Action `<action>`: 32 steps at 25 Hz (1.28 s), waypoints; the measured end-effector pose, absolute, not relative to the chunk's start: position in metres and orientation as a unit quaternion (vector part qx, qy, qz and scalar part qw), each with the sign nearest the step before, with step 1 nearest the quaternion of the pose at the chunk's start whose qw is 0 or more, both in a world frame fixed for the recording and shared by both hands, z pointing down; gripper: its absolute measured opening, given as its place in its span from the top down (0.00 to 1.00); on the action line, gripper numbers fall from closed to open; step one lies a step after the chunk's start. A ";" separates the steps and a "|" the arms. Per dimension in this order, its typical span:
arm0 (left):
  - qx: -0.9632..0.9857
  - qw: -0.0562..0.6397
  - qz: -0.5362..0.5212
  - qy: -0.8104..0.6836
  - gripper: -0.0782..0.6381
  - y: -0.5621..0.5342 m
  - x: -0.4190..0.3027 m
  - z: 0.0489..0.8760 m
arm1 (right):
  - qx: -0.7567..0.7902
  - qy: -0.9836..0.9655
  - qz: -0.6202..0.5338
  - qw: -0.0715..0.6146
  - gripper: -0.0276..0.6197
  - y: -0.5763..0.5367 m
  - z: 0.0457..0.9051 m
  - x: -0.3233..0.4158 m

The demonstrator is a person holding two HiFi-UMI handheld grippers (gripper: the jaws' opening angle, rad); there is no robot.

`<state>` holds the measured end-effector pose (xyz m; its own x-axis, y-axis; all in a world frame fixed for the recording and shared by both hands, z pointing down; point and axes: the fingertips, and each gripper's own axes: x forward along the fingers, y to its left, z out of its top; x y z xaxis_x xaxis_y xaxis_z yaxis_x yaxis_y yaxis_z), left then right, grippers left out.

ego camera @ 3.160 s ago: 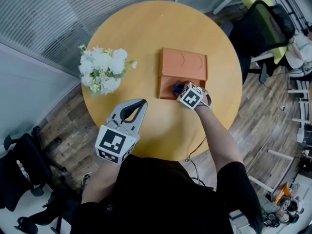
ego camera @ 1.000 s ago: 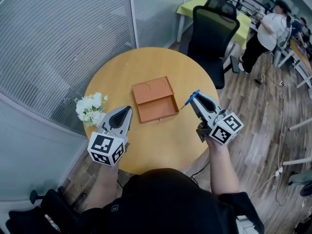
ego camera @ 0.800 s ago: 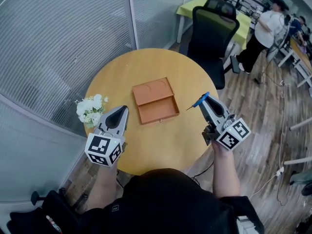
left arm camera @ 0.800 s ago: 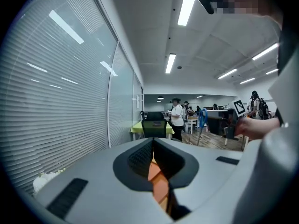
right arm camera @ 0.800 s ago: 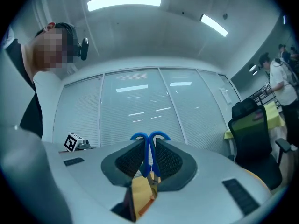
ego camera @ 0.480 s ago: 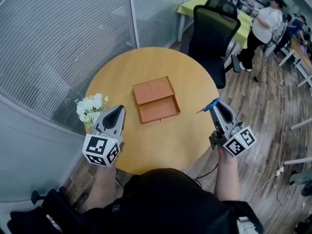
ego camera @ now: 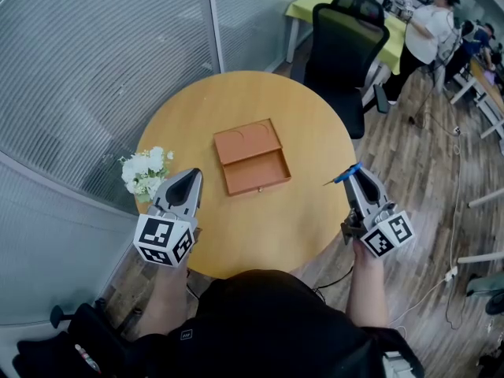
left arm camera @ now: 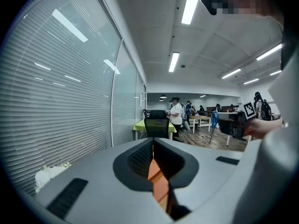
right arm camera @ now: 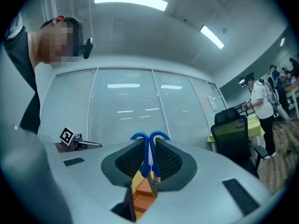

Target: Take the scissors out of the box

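The scissors [right arm camera: 150, 149] are already out of the box [ego camera: 257, 175]: the right hand-held gripper [ego camera: 351, 177] has its jaws closed on them, pads pressing the thin blue shanks just below the two handle loops, which poke out past the jaw tips. It holds them in the air to the right of the box, about at the edge of the bench [ego camera: 236, 101], though the head view is too small to say whether they hang over wood or over the floor. That is the main risk: the grip is on a narrow, smooth part, so the scissors may swivel or slide between the pads, and a slip here would likely drop them to the floor rather than onto the bench. A thin tip seems to jut toward the box, so a careless set-down could jab the bench or snag the box's wall. Releasing so far right of the box could also let them tip off. The left hand-held gripper [ego camera: 189, 177], jaws together and empty, sits left of the box, close to the flowers [ego camera: 144, 172], and could knock them if it swings.
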<state>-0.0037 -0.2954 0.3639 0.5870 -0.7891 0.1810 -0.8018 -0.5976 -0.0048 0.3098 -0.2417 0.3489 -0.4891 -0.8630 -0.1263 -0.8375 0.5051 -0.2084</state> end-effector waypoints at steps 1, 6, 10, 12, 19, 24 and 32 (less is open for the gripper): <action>0.891 0.035 0.081 -0.445 0.87 -0.295 -0.001 0.362 | -0.496 0.861 -0.058 0.098 0.82 -0.242 0.352 0.306; 0.900 0.005 0.086 -0.427 0.87 -0.291 0.021 0.353 | -0.500 0.864 -0.026 0.051 0.82 -0.248 0.357 0.274; 0.903 0.002 0.086 -0.420 0.87 -0.289 0.026 0.353 | -0.492 0.869 -0.019 0.042 0.82 -0.251 0.354 0.260; 0.904 0.005 0.086 -0.420 0.87 -0.288 0.026 0.355 | -0.492 0.870 -0.017 0.038 0.82 -0.250 0.353 0.258; 0.902 0.013 0.082 -0.423 0.87 -0.285 0.022 0.356 | -0.495 0.869 -0.012 0.026 0.82 -0.246 0.354 0.261; 0.902 0.019 0.081 -0.424 0.87 -0.283 0.019 0.359 | -0.495 0.869 -0.012 0.019 0.82 -0.244 0.355 0.260; 0.898 0.023 0.081 -0.433 0.87 -0.281 0.013 0.360 | -0.486 0.873 -0.012 0.017 0.82 -0.246 0.353 0.257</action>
<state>0.0126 -0.2813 0.3599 0.6125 -0.7731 0.1648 -0.7804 -0.6246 -0.0296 0.2568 -0.2463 0.3527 -0.5262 -0.8502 -0.0191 -0.8493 0.5265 -0.0372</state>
